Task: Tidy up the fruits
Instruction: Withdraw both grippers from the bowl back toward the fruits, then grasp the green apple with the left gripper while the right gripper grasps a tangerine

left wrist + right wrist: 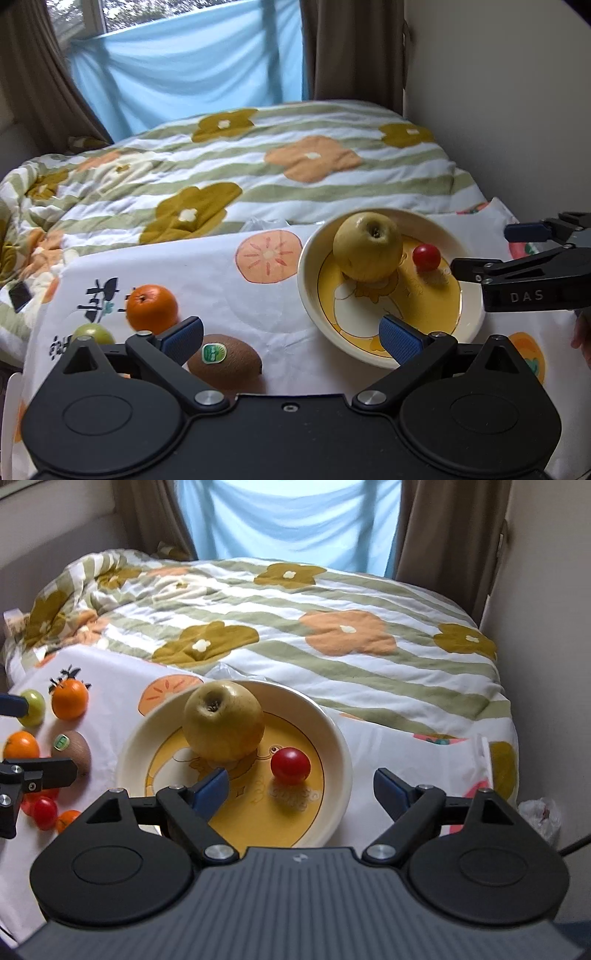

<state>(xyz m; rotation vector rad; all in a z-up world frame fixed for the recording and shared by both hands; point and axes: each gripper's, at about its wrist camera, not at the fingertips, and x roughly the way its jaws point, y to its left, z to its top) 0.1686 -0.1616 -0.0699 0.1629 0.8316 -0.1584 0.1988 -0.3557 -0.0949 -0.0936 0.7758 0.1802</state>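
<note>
Fruit sorting under way: a cherry tomato (290, 765) lies in the bowl (341, 746) beside the pear (224, 720), with both grippers empty.

The right gripper (301, 792) is held over the bowl's near rim, jaws spread wide and grasping nothing; the left gripper (291, 338) is likewise released above the kiwi (225, 360). An orange (152, 307) and a green fruit (93, 333), possibly a lime, are left on the table's (207, 280) left side. The next move is judged to call for closing on one of these and carrying it rightward into the bowl.
</note>
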